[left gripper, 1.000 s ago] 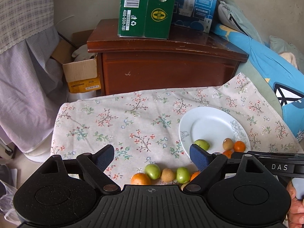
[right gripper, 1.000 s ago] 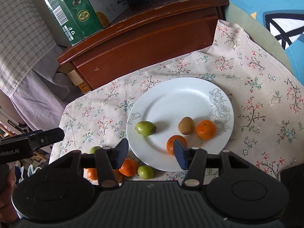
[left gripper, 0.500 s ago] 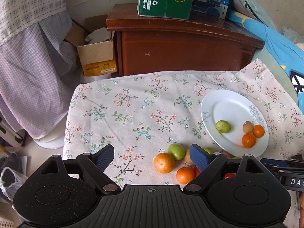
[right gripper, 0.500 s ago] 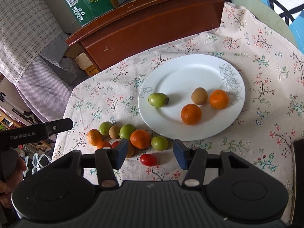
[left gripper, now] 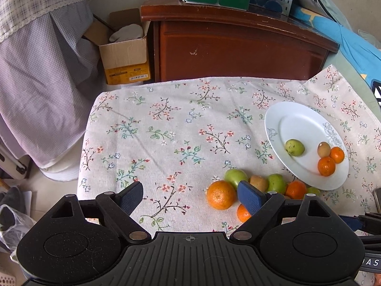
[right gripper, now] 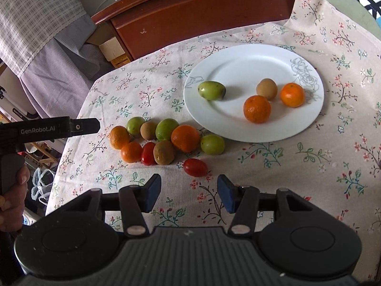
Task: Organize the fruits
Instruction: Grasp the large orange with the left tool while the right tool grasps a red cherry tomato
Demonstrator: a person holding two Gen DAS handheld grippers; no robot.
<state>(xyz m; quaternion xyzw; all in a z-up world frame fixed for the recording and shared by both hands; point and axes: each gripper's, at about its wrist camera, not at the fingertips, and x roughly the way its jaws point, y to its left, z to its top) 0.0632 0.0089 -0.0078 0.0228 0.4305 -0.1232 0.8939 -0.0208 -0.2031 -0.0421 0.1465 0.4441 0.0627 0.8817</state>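
Fruits lie clustered on the floral cloth just left of the white plate, one red tomato slightly apart. Four more sit on the plate: a green fruit, a kiwi, two oranges. Both the right gripper and the left gripper hover with jaws wide, empty.

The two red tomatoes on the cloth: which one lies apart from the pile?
The tomato nearest the right hand-held gripper lies alone; the other tomato sits wedged inside the pile.
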